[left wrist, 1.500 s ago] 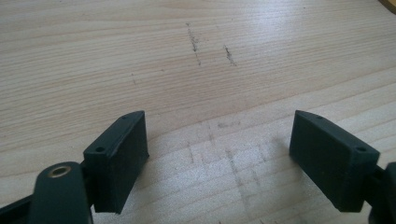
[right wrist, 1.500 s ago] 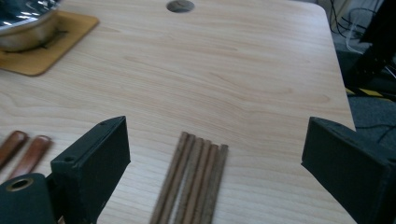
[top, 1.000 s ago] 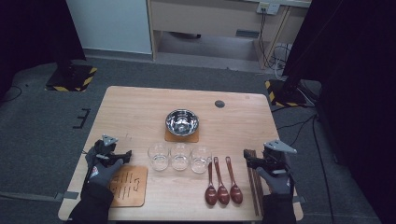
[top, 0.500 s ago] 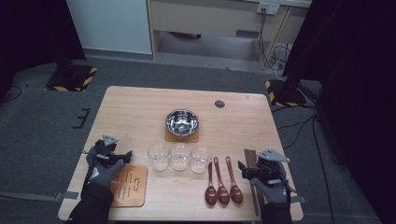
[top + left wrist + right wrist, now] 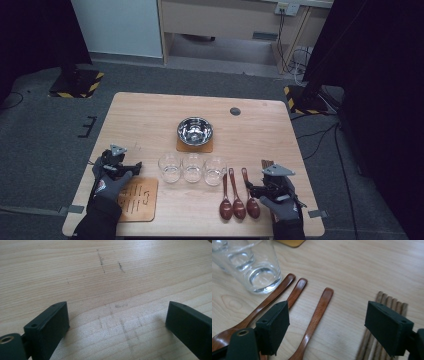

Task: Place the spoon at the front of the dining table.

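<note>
- High view: the right gripper [image 5: 256, 189] is hovering near the table's [image 5: 260, 130] front right corner, just right of three wooden spoons [image 5: 238, 196] that are lying side by side, bowls toward the front edge and handles pointing away from it. The spoons are looking dark reddish brown and glossy.
- High view: a bundle of chopsticks [image 5: 267, 163] is lying beyond that gripper, toward the right edge. Three clear glasses [image 5: 192, 168] are standing in a row left of the spoon handles, and a steel bowl [image 5: 195, 131] is sitting on a coaster at mid-table.
- High view: the left gripper [image 5: 131, 167] is resting near the front left corner, beside a wooden board [image 5: 138, 199].
- Left gripper view: the jaws are standing wide apart over bare, pencil-marked table [image 5: 105, 285], with nothing between them.
- Right gripper view: the jaws have just been closing somewhat yet are standing apart, gripping nothing. The rightmost spoon [image 5: 317, 315] is lying between them on the table, its slim handle showing warm brown grain; the pads are not pressing it.
- Right gripper view: the other two spoon handles [image 5: 287, 293] are running beside the left jaw, next to a glass [image 5: 258, 272]. The chopsticks [image 5: 387, 302] are lying behind the right jaw.
</note>
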`<act>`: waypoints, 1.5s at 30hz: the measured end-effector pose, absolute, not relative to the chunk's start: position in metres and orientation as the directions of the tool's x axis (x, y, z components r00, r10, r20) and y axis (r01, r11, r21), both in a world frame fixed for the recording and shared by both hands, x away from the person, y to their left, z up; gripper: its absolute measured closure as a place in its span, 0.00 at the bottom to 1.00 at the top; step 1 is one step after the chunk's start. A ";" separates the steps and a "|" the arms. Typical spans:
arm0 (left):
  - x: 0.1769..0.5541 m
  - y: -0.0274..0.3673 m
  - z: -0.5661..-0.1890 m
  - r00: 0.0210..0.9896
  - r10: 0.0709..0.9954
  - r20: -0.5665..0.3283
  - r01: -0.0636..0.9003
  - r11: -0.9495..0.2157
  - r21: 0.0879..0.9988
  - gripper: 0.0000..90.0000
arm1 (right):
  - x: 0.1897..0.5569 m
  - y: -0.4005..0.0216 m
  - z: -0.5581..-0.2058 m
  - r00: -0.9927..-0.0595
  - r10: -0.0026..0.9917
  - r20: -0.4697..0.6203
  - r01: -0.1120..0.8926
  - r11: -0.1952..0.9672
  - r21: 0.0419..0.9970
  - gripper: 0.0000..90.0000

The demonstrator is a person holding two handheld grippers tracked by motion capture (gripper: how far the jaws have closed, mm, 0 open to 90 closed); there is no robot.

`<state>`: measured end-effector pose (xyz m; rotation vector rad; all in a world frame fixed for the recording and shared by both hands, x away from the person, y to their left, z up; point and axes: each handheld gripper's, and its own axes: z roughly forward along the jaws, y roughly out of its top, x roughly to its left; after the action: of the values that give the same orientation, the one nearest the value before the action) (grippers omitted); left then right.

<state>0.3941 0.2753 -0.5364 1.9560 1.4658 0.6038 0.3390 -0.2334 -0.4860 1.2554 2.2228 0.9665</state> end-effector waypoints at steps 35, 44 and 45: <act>0.394 0.278 -0.537 0.295 0.956 -0.004 0.681 -0.208 0.702 0.01 | 0.340 -0.227 -0.515 -0.525 0.851 0.010 0.664 0.402 0.631 0.68; 0.394 0.278 -0.537 0.295 0.955 -0.003 0.681 -0.208 0.702 0.01 | 0.340 -0.230 -0.515 -0.518 0.855 0.019 0.671 0.392 0.629 0.78; 0.394 0.278 -0.537 0.295 0.955 -0.004 0.681 -0.208 0.702 0.01 | 0.340 -0.231 -0.515 -0.518 0.855 0.022 0.672 0.391 0.629 0.79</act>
<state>0.3942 0.2778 -0.5366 1.9692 1.4544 0.5925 0.3404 -0.2309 -0.5145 1.3348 2.3481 0.8468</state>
